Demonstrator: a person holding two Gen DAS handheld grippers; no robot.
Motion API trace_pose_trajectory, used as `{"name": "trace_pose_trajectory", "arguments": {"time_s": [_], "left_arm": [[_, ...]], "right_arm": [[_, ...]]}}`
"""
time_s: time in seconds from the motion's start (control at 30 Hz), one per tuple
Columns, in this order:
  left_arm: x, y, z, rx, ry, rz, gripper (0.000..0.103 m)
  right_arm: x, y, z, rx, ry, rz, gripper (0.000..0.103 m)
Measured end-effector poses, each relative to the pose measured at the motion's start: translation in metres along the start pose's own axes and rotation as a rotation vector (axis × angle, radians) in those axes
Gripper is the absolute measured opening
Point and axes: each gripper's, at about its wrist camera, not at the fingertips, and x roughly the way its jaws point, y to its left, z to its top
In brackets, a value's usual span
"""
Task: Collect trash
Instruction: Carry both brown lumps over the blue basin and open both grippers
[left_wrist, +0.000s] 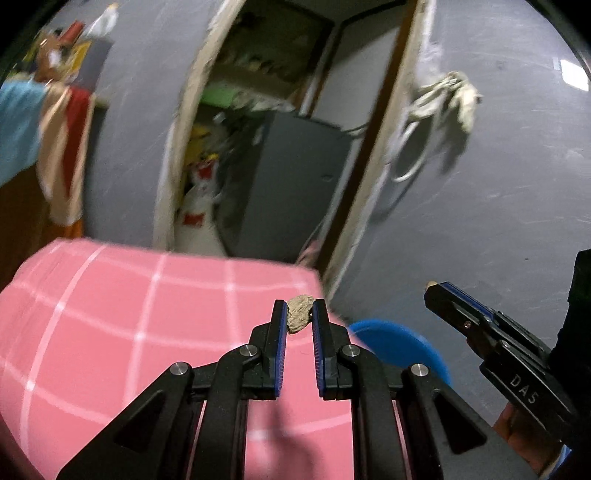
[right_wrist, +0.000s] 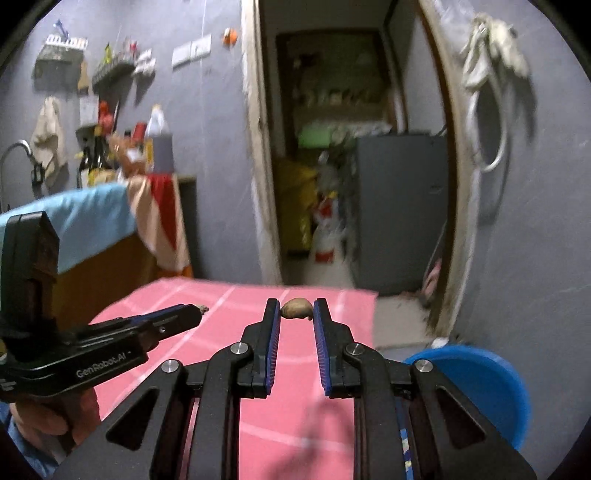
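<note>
My left gripper (left_wrist: 299, 314) is shut on a crumpled beige scrap of trash (left_wrist: 298, 318), held at the fingertips above the pink checked tablecloth (left_wrist: 129, 325). My right gripper (right_wrist: 296, 312) is shut on a brown nut-like shell (right_wrist: 295, 308), also above the cloth. The right gripper shows in the left wrist view (left_wrist: 434, 288) with a beige bit at its tip. The left gripper shows in the right wrist view (right_wrist: 197, 312) with its scrap at the tip. A blue bin (right_wrist: 476, 384) sits low at the right of the table; it also shows in the left wrist view (left_wrist: 399, 347).
An open doorway (right_wrist: 343, 166) lies ahead with a grey cabinet (right_wrist: 399, 206) and bags inside. A rag on a hook (right_wrist: 491, 59) hangs on the grey wall at right. A cluttered counter with cloths (right_wrist: 110, 206) stands at left.
</note>
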Motion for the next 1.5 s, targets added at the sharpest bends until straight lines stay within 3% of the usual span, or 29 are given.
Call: {"name": "trace_pose_trajectory", "arguments": {"time_s": [0.23,0.7,1.1,1.5], "left_arm": [[0.005,-0.058,0.016,0.077,-0.071,-0.097,0.011],[0.048,-0.142,0.003,0.155,-0.019,-0.207,0.011],[0.086,-0.159,-0.018,0.188,0.092,-0.188,0.011],[0.133,-0.146,-0.041,0.118,0.264,-0.151,0.011]], "right_arm": [[-0.044,-0.034,0.016,0.027,-0.130,-0.098,0.016],[-0.088,-0.095,0.000,0.072,-0.157,-0.243,0.016],[-0.077,-0.133,-0.034,0.195,-0.053,-0.267,0.017],[-0.047,-0.148,-0.053,0.265,0.089,-0.256,0.018]]}}
